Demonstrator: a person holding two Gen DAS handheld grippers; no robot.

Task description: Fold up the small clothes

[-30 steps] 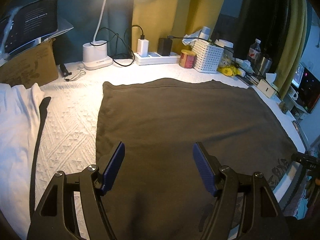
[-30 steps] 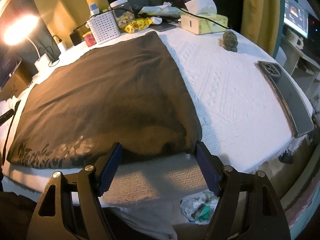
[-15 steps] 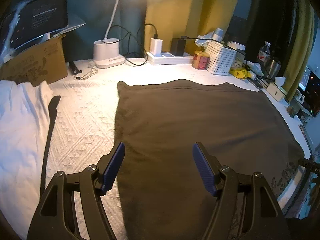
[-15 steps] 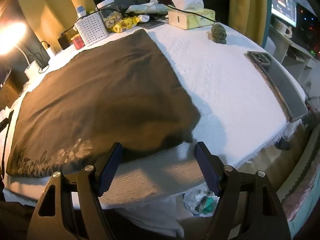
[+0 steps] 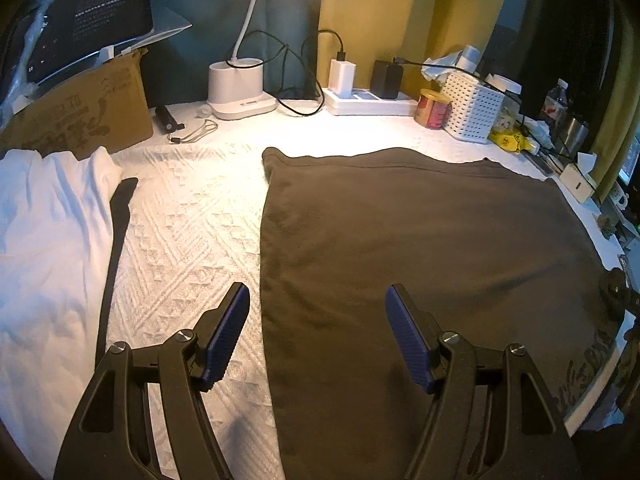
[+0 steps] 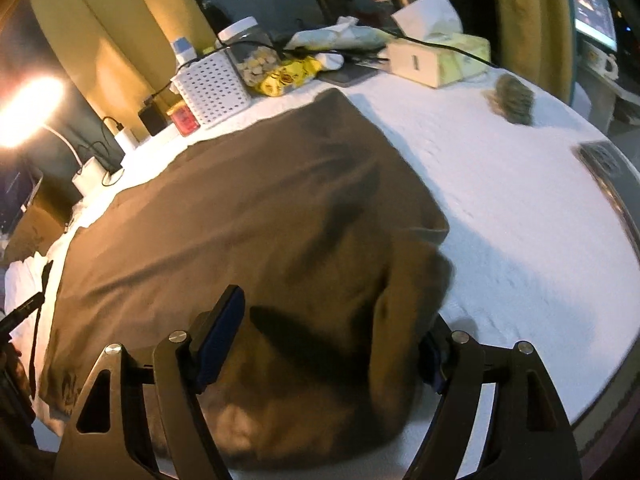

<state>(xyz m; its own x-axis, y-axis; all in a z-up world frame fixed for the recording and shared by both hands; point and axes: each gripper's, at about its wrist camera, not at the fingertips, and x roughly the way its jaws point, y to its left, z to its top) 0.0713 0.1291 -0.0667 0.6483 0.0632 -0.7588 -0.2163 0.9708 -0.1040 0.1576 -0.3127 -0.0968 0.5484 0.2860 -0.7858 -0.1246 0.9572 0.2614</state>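
A dark brown garment (image 5: 420, 264) lies spread flat on the white textured table cover (image 5: 184, 224); it also shows in the right wrist view (image 6: 248, 216). My left gripper (image 5: 318, 312) is open and empty, low over the garment's left edge. My right gripper (image 6: 332, 316) is open over the garment's near right corner, where the cloth bunches up between the fingers and hides the right finger's pad. The view there is blurred.
A white garment (image 5: 44, 240) and a dark strap (image 5: 116, 232) lie at the left. A cardboard box (image 5: 80, 120), lamp base (image 5: 240, 92), power strip (image 5: 368, 100), red tin (image 5: 432, 109) and white basket (image 5: 472, 110) line the back. A tissue box (image 6: 440, 60) and phone (image 6: 608, 168) sit at the right.
My left gripper has shifted left, so the garment's left edge now lies between its fingers. My right gripper has moved forward onto the garment's near corner, which now bunches up.
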